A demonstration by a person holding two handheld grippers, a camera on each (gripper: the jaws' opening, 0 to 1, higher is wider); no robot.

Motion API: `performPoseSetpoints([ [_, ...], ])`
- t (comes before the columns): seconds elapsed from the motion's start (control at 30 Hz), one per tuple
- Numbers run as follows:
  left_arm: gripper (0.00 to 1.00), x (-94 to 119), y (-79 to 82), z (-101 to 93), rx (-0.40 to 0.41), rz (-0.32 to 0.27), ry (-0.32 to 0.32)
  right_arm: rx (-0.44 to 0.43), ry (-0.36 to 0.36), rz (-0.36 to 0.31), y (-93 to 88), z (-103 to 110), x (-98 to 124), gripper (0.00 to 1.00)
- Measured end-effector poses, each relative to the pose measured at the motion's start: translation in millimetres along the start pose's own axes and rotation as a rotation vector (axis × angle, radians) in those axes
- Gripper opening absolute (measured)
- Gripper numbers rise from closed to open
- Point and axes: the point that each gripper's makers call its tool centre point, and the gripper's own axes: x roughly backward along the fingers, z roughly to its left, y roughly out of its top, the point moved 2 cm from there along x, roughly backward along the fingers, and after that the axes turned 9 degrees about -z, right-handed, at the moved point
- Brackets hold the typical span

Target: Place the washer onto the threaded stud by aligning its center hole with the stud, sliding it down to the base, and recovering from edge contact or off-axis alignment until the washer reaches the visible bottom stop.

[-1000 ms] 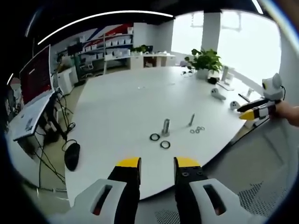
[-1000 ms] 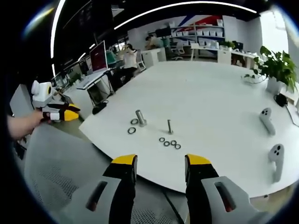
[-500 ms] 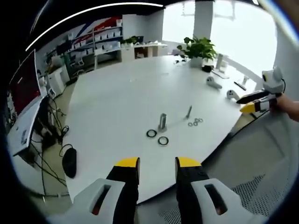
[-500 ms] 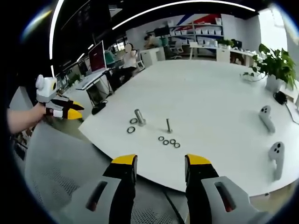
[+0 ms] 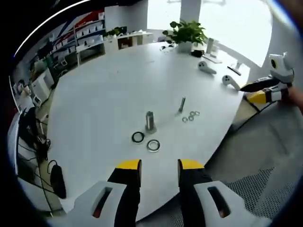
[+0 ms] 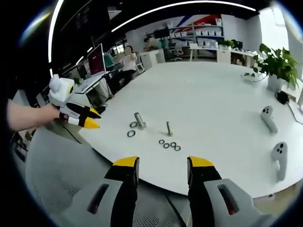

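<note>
Two grippers, left gripper [image 5: 158,165] and right gripper [image 6: 162,163], hang empty with jaws apart off the table [image 5: 94,94] edge, evidently staged for a pick, while beyond them four small washers [image 6: 169,144] lie loose beside the upright threaded stud [image 6: 168,128].

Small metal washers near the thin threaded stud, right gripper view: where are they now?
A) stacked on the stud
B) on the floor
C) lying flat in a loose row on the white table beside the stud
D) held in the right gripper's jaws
C: the small metal washers lie flat in a short row on the white table just in front of the thin threaded stud, and the right gripper is open and empty.
</note>
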Motion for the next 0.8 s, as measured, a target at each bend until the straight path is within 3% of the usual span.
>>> performPoseSetpoints([
  [0.47, 0.29, -62.8, -9.6, 3.2, -0.042, 0.153, -0.07, 0.007, -0.003, 0.005, -1.0, -1.0, -0.2, 0.42],
  [0.8, 0.29, -91.8, -21.1, 9.4, -0.077, 0.263, -0.087, 0.002, -0.01, 0.004, -0.7, -2.2, 0.0, 0.42],
])
